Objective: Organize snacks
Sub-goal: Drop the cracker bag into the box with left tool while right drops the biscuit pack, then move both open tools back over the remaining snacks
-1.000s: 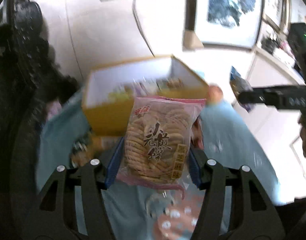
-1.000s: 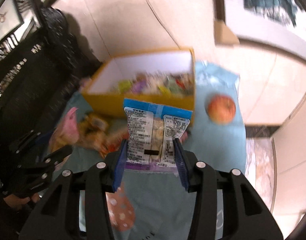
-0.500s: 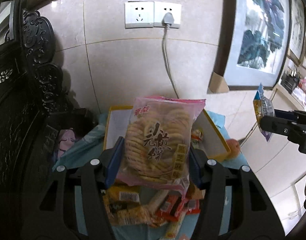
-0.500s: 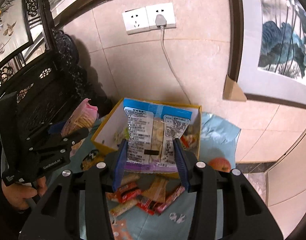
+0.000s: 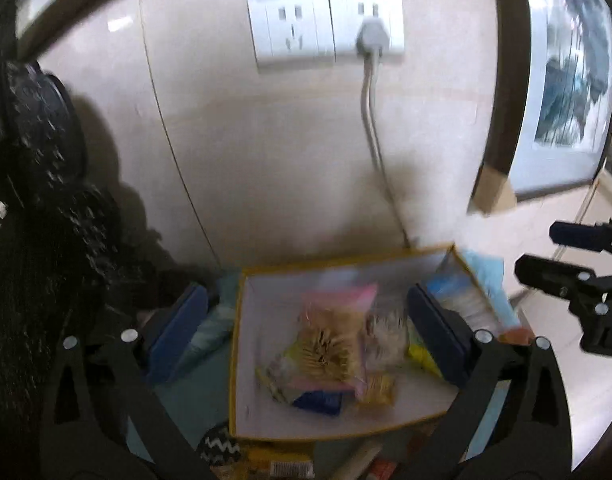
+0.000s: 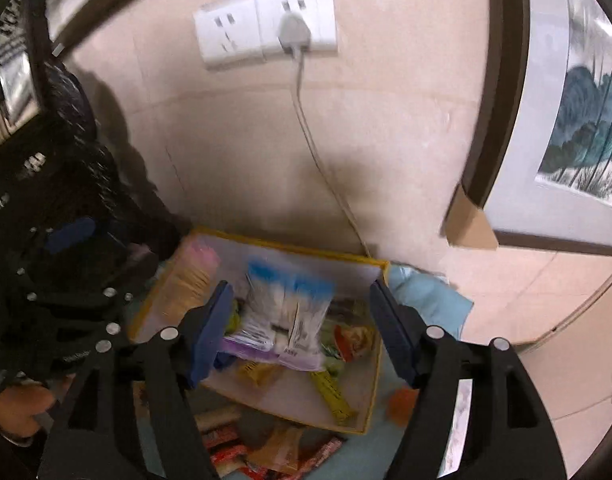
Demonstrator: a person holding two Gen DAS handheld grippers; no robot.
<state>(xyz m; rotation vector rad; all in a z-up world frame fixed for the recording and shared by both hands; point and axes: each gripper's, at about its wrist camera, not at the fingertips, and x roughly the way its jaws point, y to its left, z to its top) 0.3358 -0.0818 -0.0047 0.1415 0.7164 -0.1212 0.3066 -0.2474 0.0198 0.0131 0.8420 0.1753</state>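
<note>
Crowding yellow box (image 5: 236, 360): loose snack packets (image 6: 266, 452).

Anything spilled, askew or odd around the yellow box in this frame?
Yes. Several snack packets lie loose on the blue cloth in front of the yellow box, outside it. In the box, the pink cracker bag and blue-topped bag lie tilted.

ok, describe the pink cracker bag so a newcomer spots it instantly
Below the wall socket sits the yellow-rimmed box on the blue cloth. Inside, toward its left side, is the pink cracker bag: the largest pack there, pink-edged, with tan round crackers showing through, unlike the small wrapped snacks around it.
</note>
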